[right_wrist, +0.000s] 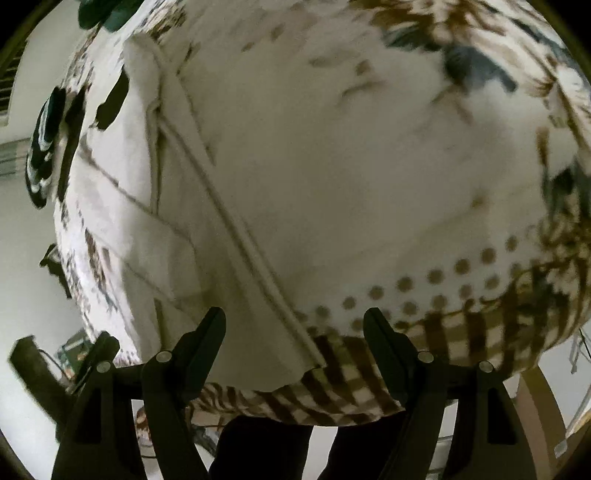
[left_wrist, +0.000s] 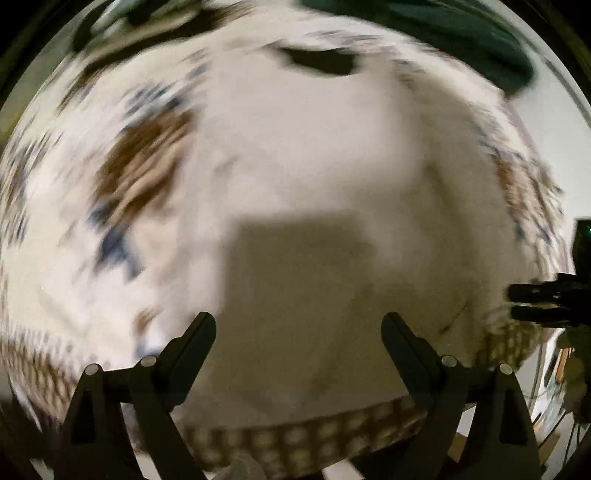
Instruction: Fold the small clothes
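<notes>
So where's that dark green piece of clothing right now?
The dark green garment lies at the far edge of the patterned tablecloth, top right in the left wrist view; the right wrist view shows it top left, beyond the white garment.

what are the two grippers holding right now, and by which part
Nothing. The left gripper and right gripper are both open, with no cloth between their fingers. The white garment lies on the patterned cloth.

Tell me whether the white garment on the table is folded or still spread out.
Spread, mostly. In the right wrist view the white garment lies open over the patterned cloth, its seamed edge running long; only a strip at its left looks turned over.
</notes>
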The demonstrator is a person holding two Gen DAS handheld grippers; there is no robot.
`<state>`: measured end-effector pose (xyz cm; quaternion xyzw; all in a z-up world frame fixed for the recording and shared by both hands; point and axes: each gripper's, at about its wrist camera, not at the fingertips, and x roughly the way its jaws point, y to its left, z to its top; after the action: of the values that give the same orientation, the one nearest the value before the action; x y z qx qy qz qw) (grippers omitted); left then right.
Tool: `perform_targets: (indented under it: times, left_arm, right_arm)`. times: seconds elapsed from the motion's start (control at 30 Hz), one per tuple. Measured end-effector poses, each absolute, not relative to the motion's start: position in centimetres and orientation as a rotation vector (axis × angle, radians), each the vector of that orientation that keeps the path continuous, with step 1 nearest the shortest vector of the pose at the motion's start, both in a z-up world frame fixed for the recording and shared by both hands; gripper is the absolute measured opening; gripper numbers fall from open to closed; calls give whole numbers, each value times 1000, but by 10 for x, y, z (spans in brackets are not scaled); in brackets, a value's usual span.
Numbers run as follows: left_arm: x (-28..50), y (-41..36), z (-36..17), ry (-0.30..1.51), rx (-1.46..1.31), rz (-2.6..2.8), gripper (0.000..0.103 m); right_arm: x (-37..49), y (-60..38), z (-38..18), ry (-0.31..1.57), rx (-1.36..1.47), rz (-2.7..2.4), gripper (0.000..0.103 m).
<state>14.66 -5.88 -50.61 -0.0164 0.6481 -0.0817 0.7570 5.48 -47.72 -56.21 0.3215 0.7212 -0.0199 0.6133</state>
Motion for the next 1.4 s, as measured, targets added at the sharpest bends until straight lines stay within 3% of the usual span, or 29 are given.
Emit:
perform_targets:
  times: [0.2, 0.4, 0.43, 0.47, 0.5, 0.53, 0.57, 0.9, 1.13, 1.3, 1.37, 1.4]
  left_arm:
    - [121, 32, -551, 1571, -191, 24, 91]
    - [106, 31, -580, 1641, -270, -57, 91]
    - [105, 27, -579, 1624, -269, -70, 79]
    - [104, 24, -577, 1607, -265, -77, 49]
    - [103, 21, -576, 1607, -252, -76, 19]
    - [102, 18, -576, 1609, -242, -79, 9]
    - [100, 16, -574, 1606, -234, -79, 5]
    - [141, 21, -512, 1543, -336, -104, 4]
    - [252, 33, -496, 1374, -533, -109, 5]
    - [322, 52, -520, 1334, -639, -97, 14]
    - [322, 65, -521, 1316, -678, -93, 22]
    - [318, 70, -520, 1300, -685, -88, 35]
  right_arm:
    - [48, -453, -591, 1737, 744, 25, 78]
    - [29, -440, -611, 1767, 801, 91, 77]
    - [27, -439, -611, 1754, 810, 97, 68]
    - [26, -438, -609, 1737, 810, 104, 58]
    - [27, -436, -608, 1727, 799, 109, 30]
    - [27, -433, -606, 1724, 775, 110, 9]
    - [28, -432, -604, 1722, 766, 113, 8]
    - [63, -425, -555, 1610, 871, 162, 6]
    - [182, -422, -530, 1423, 854, 158, 6]
    - [263, -435, -538, 1400, 877, 108, 8]
    - [268, -442, -535, 1390, 863, 118, 19]
    - [269, -446, -531, 1386, 827, 115, 40]
